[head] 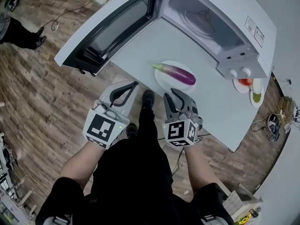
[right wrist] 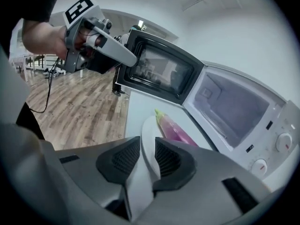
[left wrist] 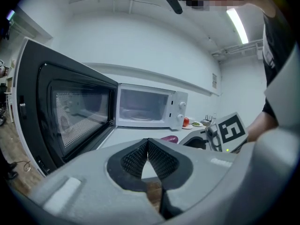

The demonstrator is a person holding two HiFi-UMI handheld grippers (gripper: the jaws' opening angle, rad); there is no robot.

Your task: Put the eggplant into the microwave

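Eggplant [head: 176, 72] lies on its side on a white plate [head: 161, 81], green stem toward 9 o'clock, on the white table [head: 211, 107] just in front of the microwave [head: 220, 27]. We judge it sits there for an easy pickup. The microwave door [head: 112, 27] is swung wide toward 10 o'clock and the cavity with its glass turntable stands bare at 1 o'clock from the plate, so the way in is clear.

We hold both grippers low at the near table edge, forearms coming up from 6 o'clock, marker cubes toward us. The right gripper [head: 174, 92] points at 12 o'clock straight at the plate, close to its near rim but not touching it. In the right gripper view its jaws stand a narrow gap apart with nothing between them, and the eggplant shows just beyond the pads [right wrist: 125, 157]. That slit looks too narrow for the eggplant's body, so we expect it must widen before closing on it.

The left gripper [head: 136, 83] angles toward 1 o'clock, off the table's corner. Its jaws are pressed together at the tips and pinch nothing. It seems parked out of the way.
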